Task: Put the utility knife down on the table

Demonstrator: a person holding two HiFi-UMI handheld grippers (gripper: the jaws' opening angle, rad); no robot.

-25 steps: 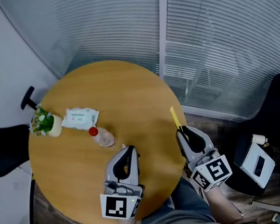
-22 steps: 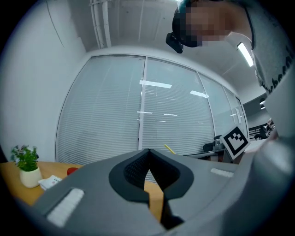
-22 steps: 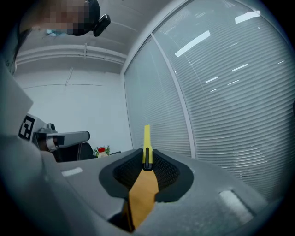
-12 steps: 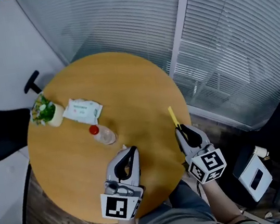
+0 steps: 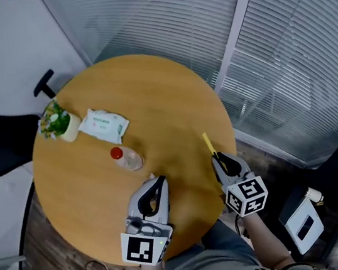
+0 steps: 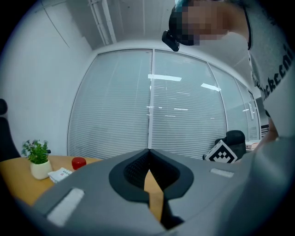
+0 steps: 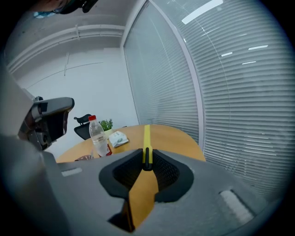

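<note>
Right gripper view: utility knife [image 7: 146, 138] between jaws, perhaps above table [image 7: 173, 136].

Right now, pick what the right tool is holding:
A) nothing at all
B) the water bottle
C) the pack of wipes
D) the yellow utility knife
D: in the right gripper view the right tool has its jaws closed on the utility knife, whose yellow body sticks out forward over the table, while the bottle and the wipes pack sit apart from it on the table.
</note>
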